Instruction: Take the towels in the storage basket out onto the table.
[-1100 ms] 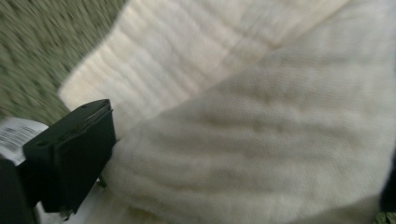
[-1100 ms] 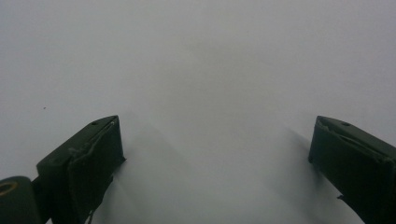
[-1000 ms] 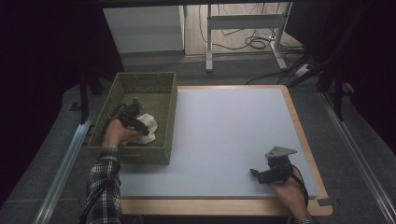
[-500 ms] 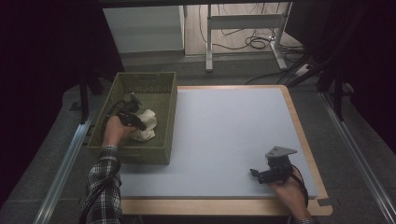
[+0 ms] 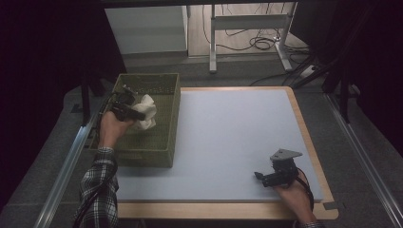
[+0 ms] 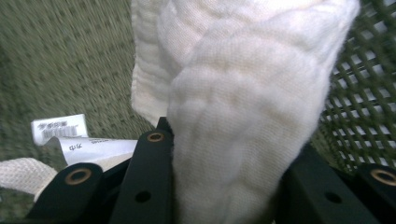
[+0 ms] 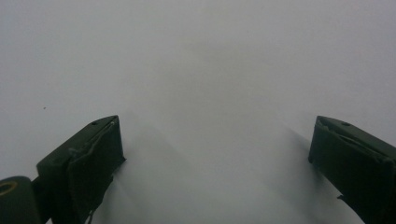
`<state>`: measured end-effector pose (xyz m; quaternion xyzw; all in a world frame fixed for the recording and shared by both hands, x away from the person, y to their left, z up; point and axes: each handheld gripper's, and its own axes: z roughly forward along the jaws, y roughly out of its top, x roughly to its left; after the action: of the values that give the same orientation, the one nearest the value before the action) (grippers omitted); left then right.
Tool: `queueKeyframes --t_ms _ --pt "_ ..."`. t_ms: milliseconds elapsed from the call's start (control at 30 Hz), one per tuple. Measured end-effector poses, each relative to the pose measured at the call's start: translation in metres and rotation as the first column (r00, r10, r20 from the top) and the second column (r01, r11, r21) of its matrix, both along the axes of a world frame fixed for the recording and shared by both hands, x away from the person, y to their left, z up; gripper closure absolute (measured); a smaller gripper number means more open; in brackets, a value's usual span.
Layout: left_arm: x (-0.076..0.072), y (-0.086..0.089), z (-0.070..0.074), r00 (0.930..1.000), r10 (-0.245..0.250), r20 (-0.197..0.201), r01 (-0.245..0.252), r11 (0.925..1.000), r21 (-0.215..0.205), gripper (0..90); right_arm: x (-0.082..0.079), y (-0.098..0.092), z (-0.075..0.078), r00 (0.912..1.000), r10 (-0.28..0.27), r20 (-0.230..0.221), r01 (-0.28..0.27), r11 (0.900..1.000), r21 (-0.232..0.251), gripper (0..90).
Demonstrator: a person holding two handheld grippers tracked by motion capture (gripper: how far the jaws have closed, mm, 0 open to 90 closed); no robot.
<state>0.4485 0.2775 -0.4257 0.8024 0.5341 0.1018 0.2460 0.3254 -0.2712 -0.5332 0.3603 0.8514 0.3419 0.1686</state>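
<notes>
**White cloth gripped over green basket at table's left edge**

At the left of the high view, the left gripper (image 5: 135,114) is clamped on a bunched white cloth (image 5: 145,112), holding it above the inside of a green woven basket (image 5: 167,124) that sits at the upper left of the pale table (image 5: 228,137). Its jaws have just been closing, and the cloth is between them. In the left gripper view the cloth (image 6: 243,116) bulges thick and folded up the middle of the frame, pressed on both sides by the black jaws at the bottom edge. Behind it, the basket's solid weave (image 6: 60,60) fills the upper left, and its open mesh wall runs down the right edge. Two white printed tags (image 6: 60,128) show at lower left, beside a strip of the same pale fabric. A plaid sleeve (image 5: 97,190) comes in from the bottom left of the high view. At the lower right of that view, the right gripper (image 5: 260,177) lies low over the bare table, well apart from the basket. In the right gripper view its jaws stand wide apart, one at each bottom corner, with nothing but table surface (image 7: 201,84) between them.
</notes>
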Motion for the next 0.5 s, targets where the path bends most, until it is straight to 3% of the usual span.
queueKeyframes --t_ms 200,500 --pt "-0.008 -0.001 0.022 0.9962 -0.004 0.087 0.004 1.0 -0.001 70.5 0.0 0.0 0.0 1.0 0.0 0.0 0.0 1.0 0.0 3.0" --pt "-0.015 -0.007 0.044 0.9868 -0.021 0.161 0.021 0.9998 -0.003 70.5 0.0 0.0 0.0 1.0 0.0 0.0 0.0 1.0 0.0 3.0"
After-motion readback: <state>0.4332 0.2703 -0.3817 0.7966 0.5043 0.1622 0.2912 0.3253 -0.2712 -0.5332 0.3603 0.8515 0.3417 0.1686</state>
